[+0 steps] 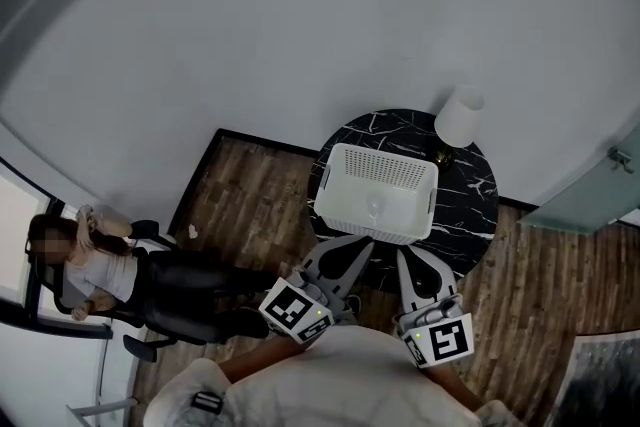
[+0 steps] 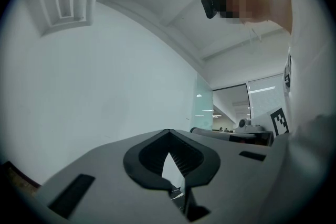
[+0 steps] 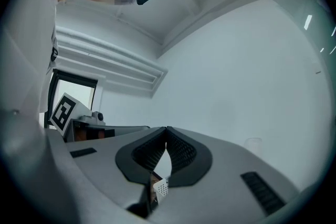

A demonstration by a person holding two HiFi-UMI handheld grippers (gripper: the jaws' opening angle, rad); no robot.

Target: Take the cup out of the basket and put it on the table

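Note:
A white slotted basket stands on the round black marble table. Inside it a pale, faint shape that may be the cup shows against the basket floor. My left gripper is held low at the table's near edge, just short of the basket, jaws shut and empty. To its right, my right gripper is also shut and empty. In the left gripper view the left gripper points up at the wall. In the right gripper view the right gripper does too, with a sliver of the basket below the jaws.
A white cylinder like a lamp shade stands at the table's far right edge. A person sits on a chair to the left on the wooden floor. A glass door is at the right.

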